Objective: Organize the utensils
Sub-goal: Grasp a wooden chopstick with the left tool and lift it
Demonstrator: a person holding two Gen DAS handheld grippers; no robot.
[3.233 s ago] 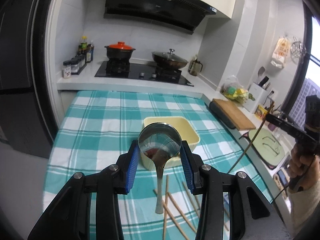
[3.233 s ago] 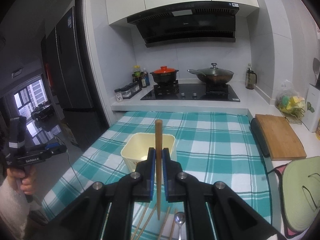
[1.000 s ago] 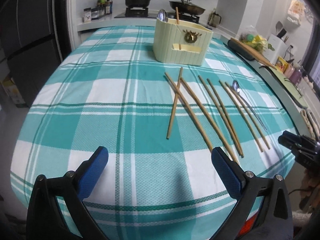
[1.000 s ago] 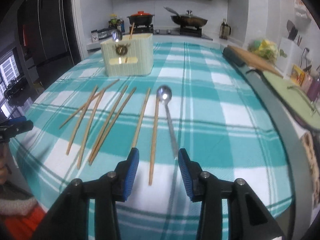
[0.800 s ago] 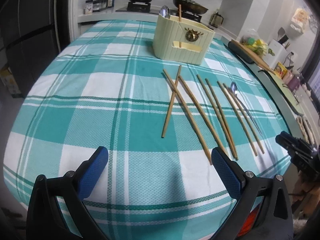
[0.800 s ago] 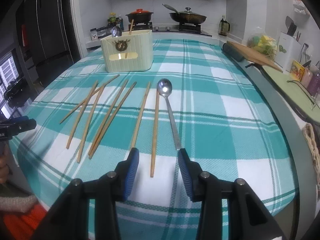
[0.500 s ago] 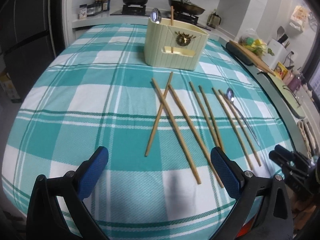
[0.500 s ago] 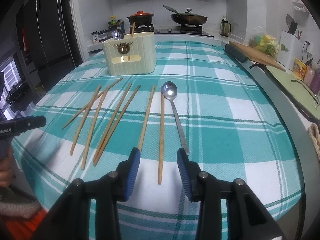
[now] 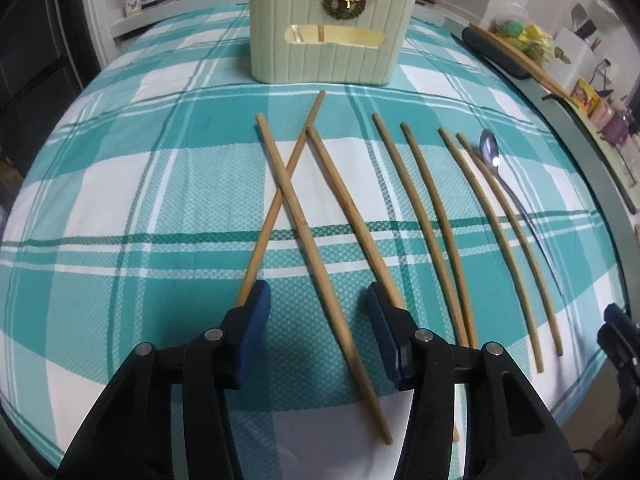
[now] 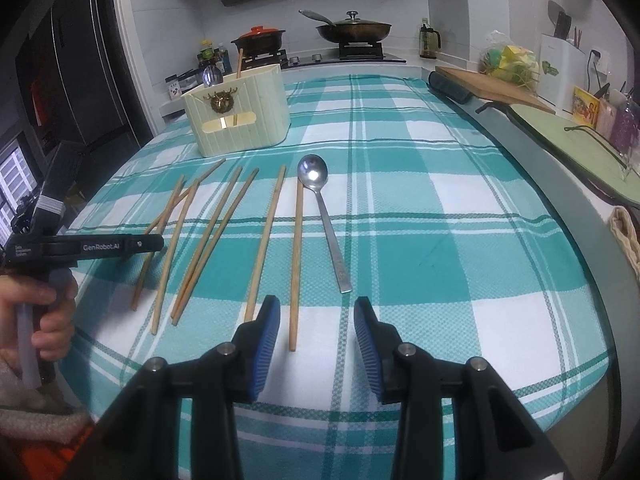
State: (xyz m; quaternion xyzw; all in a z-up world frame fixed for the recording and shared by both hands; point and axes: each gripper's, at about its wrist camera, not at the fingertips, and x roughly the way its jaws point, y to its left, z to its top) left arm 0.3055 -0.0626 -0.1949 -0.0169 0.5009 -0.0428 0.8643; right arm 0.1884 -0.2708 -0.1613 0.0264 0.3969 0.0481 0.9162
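Note:
Several wooden chopsticks (image 9: 432,220) lie on the teal checked cloth, the left ones crossed (image 9: 288,176). A metal spoon (image 9: 504,184) lies at their right; it also shows in the right wrist view (image 10: 324,216). A cream utensil holder (image 9: 328,36) stands behind, with a spoon and a chopstick in it (image 10: 236,112). My left gripper (image 9: 316,308) is open, low over the near ends of the crossed chopsticks. My right gripper (image 10: 316,320) is open, its fingers either side of one chopstick's near end (image 10: 295,280).
The table's near edge is just below both grippers. A cutting board (image 10: 496,88) and a green mat (image 10: 568,136) lie on the counter at the right. A stove with pots (image 10: 312,40) is at the back. A dark fridge (image 10: 80,60) stands left.
My left gripper has moved forward and down to the crossed chopsticks and its jaws have narrowed. My right gripper has crept forward toward the chopstick beside the spoon.

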